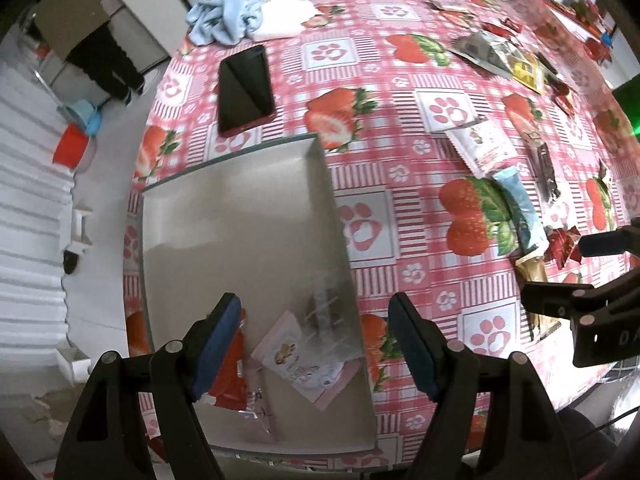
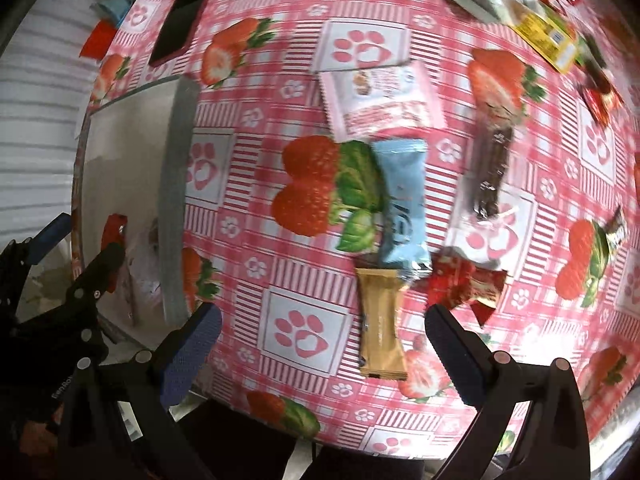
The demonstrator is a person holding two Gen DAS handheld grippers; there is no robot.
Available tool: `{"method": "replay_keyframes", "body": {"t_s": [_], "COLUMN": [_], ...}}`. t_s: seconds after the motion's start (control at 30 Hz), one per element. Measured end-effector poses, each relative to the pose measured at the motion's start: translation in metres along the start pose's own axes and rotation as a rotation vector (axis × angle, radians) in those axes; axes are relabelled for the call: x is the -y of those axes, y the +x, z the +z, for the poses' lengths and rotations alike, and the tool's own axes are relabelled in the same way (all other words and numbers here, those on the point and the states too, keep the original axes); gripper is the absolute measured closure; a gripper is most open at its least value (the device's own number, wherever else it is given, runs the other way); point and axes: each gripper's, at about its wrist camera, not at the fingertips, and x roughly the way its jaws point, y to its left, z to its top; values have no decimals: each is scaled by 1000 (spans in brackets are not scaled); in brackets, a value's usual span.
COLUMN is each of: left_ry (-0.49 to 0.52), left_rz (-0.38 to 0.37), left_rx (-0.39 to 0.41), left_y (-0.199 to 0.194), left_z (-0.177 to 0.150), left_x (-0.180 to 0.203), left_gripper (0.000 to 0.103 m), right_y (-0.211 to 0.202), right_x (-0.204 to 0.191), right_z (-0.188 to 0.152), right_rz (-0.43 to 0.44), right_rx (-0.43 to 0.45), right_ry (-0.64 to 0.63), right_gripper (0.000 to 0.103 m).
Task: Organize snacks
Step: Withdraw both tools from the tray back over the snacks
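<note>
Snack packets lie on both sides of the tools. Left gripper [image 1: 316, 344], jaws partly spread and holding nothing, hangs over a metal tray [image 1: 240, 208]; below its fingers lie a red packet [image 1: 230, 376] and a pink biscuit packet [image 1: 296, 356]. Right gripper [image 2: 320, 350], jaws wide apart and empty, hovers above the tablecloth [image 2: 304, 336]. Between its fingers lies a tan bar [image 2: 380, 324], long axis pointing away, touching a blue bar [image 2: 402, 208] beyond; a red wrapper [image 2: 464, 280] sits just right.

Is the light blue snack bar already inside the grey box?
No, the light blue snack bar lies on the tablecloth, apart from the grey box.
</note>
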Motion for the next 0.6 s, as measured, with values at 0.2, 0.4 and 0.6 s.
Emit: {"method": "replay_keyframes", "body": {"t_s": [0.2, 0.4, 0.6], "left_ry": [35, 55, 78], "left_rz": [13, 22, 30], "left_rx": [2, 8, 16], "left_y": [-3, -8, -12], "left_z": [5, 10, 15], "left_x": [16, 27, 35], "left_gripper": [24, 24, 24], "right_y": [-5, -11, -19], "right_x": [19, 30, 40], "right_z": [-4, -7, -9], "right_rz": [14, 13, 8], "right_rx": [6, 29, 61], "right_ry": [44, 61, 76], "right_gripper": [1, 1, 1]}}
